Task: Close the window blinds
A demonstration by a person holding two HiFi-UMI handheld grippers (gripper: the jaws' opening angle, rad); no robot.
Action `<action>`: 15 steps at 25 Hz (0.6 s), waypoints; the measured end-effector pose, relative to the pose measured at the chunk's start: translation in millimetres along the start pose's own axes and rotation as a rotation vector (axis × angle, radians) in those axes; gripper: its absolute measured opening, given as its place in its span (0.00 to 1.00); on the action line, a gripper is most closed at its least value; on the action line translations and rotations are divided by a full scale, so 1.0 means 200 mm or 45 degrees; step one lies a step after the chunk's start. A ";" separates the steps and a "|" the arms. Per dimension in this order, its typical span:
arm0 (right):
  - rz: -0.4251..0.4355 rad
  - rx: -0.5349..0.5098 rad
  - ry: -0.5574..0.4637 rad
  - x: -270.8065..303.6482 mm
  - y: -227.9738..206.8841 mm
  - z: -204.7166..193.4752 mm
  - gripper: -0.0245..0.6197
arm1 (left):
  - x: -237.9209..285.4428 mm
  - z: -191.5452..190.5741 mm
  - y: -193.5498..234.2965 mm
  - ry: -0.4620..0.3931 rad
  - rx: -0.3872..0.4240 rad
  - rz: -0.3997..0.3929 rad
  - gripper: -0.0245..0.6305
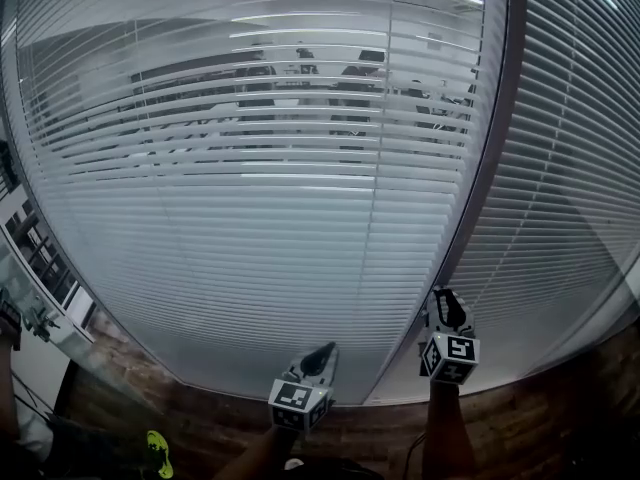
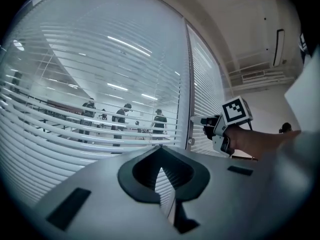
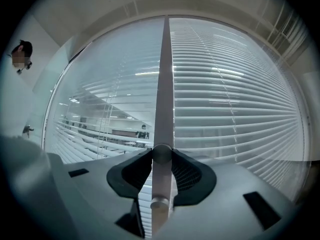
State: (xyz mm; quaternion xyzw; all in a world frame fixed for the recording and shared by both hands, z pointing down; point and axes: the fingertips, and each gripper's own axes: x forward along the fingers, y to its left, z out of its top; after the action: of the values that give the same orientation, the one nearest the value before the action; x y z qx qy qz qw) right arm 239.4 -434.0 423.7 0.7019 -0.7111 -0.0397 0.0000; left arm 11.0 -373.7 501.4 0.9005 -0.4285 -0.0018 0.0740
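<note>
White slatted blinds (image 1: 250, 218) cover the big pane behind glass. Their upper slats stand tilted apart, and an office shows through; the lower slats look flat. A second set of blinds (image 1: 575, 158) hangs right of the grey frame post (image 1: 492, 168). My right gripper (image 1: 446, 300) points at that post. In the right gripper view its tips (image 3: 161, 155) flank a small round knob (image 3: 161, 153) on the post (image 3: 165, 84), open, with hardly any gap. A second stud (image 3: 159, 203) sits lower. My left gripper (image 1: 324, 354) hangs before the big pane, shut and empty (image 2: 160, 149).
A brown ledge (image 1: 200, 408) runs under the windows. At the far left stands a white rack (image 1: 40, 258), with a yellow-green item (image 1: 158, 455) low down. Several people (image 2: 120, 119) stand beyond the glass. An air unit (image 2: 278, 46) hangs on the right-hand wall.
</note>
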 end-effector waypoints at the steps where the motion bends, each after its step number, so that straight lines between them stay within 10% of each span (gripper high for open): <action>1: 0.004 -0.005 0.004 0.00 0.00 0.00 0.23 | 0.00 0.00 0.00 0.001 0.000 0.000 0.04; 15: -0.029 -0.279 0.051 0.00 0.01 0.01 0.23 | -0.04 -0.01 0.03 -0.006 -0.004 0.035 0.04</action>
State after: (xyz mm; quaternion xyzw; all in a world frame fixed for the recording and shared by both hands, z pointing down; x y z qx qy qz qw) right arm 237.6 -433.9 422.2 0.7065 -0.6943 -0.1030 0.0904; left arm 1.0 -371.0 503.9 0.8945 -0.4409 -0.0036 0.0743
